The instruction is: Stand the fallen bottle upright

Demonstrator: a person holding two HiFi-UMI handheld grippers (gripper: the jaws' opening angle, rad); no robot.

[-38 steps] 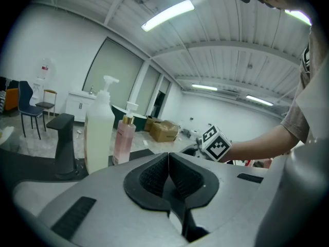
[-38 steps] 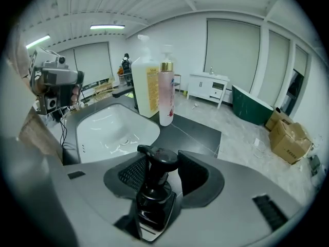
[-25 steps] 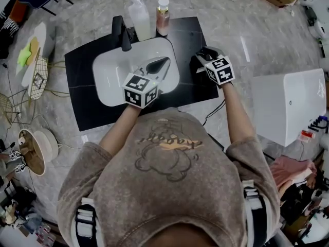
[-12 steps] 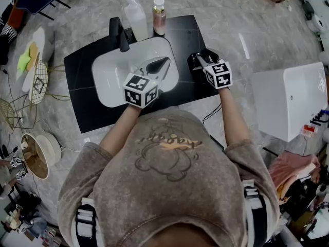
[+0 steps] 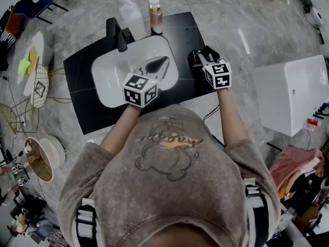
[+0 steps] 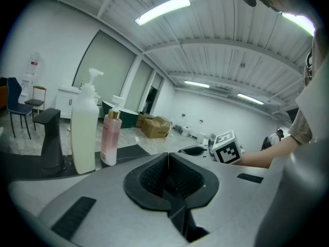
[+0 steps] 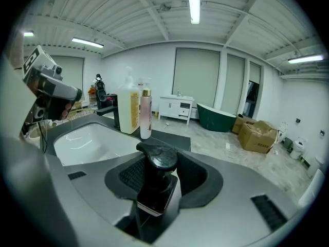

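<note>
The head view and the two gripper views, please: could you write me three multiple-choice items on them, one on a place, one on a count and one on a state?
1. Where is the left gripper? A: over the white sink. B: above the floor. C: on a chair.
2. How many bottles stand upright behind the sink? A: one. B: two. C: four.
3. What state is the right gripper in? A: open, empty. B: shut, empty. C: shut on a black pump bottle.

Answers:
1. A, since the head view shows its tip above the basin.
2. B, since a white pump bottle and a pink bottle stand beside the faucet.
3. C, since its own view shows the pads pressing the bottle.
</note>
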